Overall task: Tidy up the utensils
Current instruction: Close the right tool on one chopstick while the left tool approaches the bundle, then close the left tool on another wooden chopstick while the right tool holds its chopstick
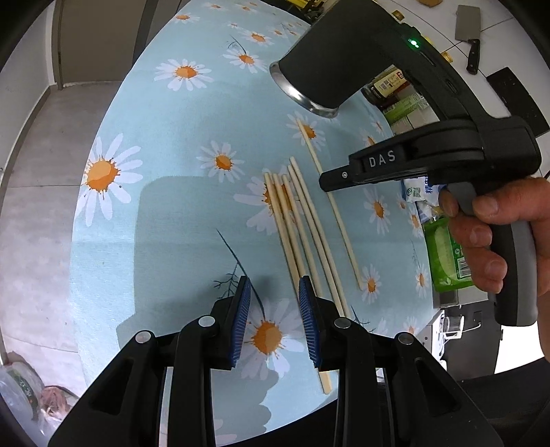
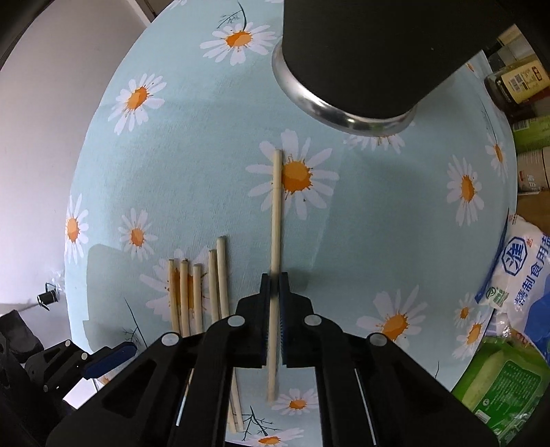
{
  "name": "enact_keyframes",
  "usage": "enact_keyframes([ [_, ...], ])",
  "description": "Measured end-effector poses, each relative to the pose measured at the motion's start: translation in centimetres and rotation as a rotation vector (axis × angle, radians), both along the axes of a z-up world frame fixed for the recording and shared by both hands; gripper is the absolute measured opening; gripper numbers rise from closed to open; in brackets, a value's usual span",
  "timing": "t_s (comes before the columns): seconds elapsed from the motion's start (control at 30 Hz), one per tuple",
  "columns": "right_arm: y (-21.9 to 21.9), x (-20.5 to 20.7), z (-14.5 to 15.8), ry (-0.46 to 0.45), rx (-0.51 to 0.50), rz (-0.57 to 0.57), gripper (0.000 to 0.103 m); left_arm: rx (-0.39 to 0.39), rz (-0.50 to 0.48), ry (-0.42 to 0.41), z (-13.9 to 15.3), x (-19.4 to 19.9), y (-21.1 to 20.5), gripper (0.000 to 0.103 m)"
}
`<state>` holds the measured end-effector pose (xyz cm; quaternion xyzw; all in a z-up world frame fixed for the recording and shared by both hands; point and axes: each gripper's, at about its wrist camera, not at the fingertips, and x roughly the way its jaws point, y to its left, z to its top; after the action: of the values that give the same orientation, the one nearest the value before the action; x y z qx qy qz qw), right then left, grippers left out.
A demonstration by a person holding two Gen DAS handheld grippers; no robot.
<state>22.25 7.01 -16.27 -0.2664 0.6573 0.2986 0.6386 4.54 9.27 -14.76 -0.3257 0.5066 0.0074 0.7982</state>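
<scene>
Several pale wooden chopsticks (image 1: 302, 227) lie side by side on the daisy-print tablecloth (image 1: 172, 172); they also show in the right wrist view (image 2: 202, 292). One single chopstick (image 2: 276, 213) lies apart to their right, also in the left wrist view (image 1: 338, 213). My right gripper (image 2: 274, 278) is shut on this single chopstick near its middle, low over the cloth. My left gripper (image 1: 275, 292) is open and empty, just left of the near ends of the chopstick group. The right gripper's body (image 1: 412, 161) shows in the left wrist view, held by a hand.
A dark cylinder with a metal rim (image 2: 343, 113) hangs over the far table, also in the left wrist view (image 1: 309, 99). Food packets (image 2: 515, 275), a green packet (image 1: 443, 251) and bottles (image 1: 388, 82) crowd the table's right edge. A cleaver (image 1: 467, 31) lies on a far counter.
</scene>
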Motion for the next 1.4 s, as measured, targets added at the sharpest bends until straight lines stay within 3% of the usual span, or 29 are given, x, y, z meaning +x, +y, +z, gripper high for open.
enact_keyframes([
  [0.27,-1.7,0.9,0.2,0.038,0.064,-0.027,0.006,0.026,-0.018,0.019,0.5,0.7,-0.2,0.028],
  [0.53,-5.2,2.1,2.4,0.11,0.23,-0.031,0.006,0.063,0.001,0.058,0.8,2.0,-2.0,0.028],
  [0.8,-10.3,3.0,4.4,0.139,0.344,-0.005,0.006,0.191,0.043,0.14,0.6,3.3,-3.5,0.026],
  [1.0,-12.8,1.9,3.8,0.204,0.398,-0.009,0.006,0.233,0.083,0.19,0.4,3.9,-4.2,0.025],
  [1.07,-13.5,1.8,3.7,0.219,0.409,-0.008,0.006,0.268,0.099,0.218,0.3,4.1,-4.4,0.02],
  [1.37,-15.8,2.4,3.6,0.246,0.454,0.003,0.006,0.33,0.117,0.293,0.3,5.7,-5.3,0.019],
  [1.4,-16.0,2.5,3.6,0.25,0.461,0.006,0.006,0.343,0.122,0.306,0.3,5.9,-5.4,0.014],
])
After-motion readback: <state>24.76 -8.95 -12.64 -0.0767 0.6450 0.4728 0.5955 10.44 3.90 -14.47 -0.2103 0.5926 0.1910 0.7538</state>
